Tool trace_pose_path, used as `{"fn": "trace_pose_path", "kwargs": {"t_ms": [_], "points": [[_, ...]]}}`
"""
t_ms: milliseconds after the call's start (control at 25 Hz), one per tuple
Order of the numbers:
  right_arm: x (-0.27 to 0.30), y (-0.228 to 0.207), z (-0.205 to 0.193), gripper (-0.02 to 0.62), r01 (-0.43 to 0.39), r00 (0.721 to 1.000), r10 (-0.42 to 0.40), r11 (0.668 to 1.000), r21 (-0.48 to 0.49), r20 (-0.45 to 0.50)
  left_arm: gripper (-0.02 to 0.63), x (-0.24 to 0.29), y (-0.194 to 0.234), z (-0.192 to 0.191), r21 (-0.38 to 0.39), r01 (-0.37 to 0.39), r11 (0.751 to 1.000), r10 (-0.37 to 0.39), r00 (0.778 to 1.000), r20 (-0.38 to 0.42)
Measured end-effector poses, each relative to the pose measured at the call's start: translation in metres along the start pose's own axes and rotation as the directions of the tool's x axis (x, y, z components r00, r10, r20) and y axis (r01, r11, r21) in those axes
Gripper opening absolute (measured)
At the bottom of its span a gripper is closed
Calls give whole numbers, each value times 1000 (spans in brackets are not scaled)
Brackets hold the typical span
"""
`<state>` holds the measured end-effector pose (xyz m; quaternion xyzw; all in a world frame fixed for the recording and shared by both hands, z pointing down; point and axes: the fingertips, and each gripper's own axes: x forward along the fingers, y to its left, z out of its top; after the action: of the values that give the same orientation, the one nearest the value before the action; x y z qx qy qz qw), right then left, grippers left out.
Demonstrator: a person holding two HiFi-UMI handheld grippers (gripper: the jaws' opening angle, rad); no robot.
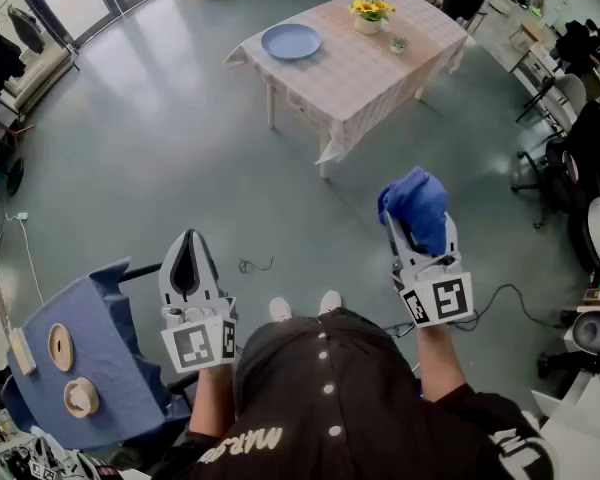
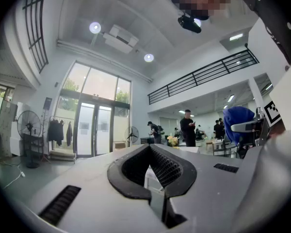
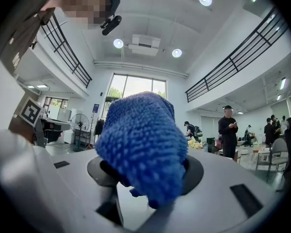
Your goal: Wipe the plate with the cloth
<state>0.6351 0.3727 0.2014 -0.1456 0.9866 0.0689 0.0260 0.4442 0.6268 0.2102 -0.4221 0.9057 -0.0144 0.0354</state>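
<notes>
The right hand-held gripper [image 1: 418, 238] grips the bunched blue cloth [image 1: 416, 203], which hides its tips. The left hand-held gripper [image 1: 188, 243] is clenched and empty. The plate [image 1: 291, 41] lies on the bench [image 1: 370, 73], well apart from both.

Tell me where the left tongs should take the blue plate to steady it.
Probably the rim nearest the corner: the plate lies flat on the table, so only its raised edge offers a pinch. Bring the left tongs in low from that open corner.

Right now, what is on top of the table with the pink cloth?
A blue plate, a pot of yellow flowers and a little object too small to identify. The tablecloth covers the tabletop itself, so its surface cannot be seen.
</notes>
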Motion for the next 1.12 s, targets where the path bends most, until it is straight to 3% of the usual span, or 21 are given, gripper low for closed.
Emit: {"fn": "trace_pose_path", "kwargs": {"t_ms": [200,400,840,880,1000,1120], "points": [[-1,0,-2,192,-2,1000,2,1000,-9,-6,17,0,-1,-1,3,-1,1000,1,1000,-2],[-2,-2,-1,196,1,1000,-3,997,83,19,17,-3,-1,-3,11,3,1000,-3,1000,-8],[4,9,-1,196,-11,1000,11,998,68,10,28,-6,5,-10,39,3,999,-2,999,-38],[6,10,0,196,-12,1000,12,998,66,10,59,-5,6,-11,41,5,999,-3,999,-42],[10,14,0,196,-13,1000,13,998,65,13,257,-2,13,-16,25,1,1000,0,998,-67],[15,19,-1,198,-13,1000,12,998,68,12,287,2,22,-19,19,-6,1000,8,997,-76]]}}
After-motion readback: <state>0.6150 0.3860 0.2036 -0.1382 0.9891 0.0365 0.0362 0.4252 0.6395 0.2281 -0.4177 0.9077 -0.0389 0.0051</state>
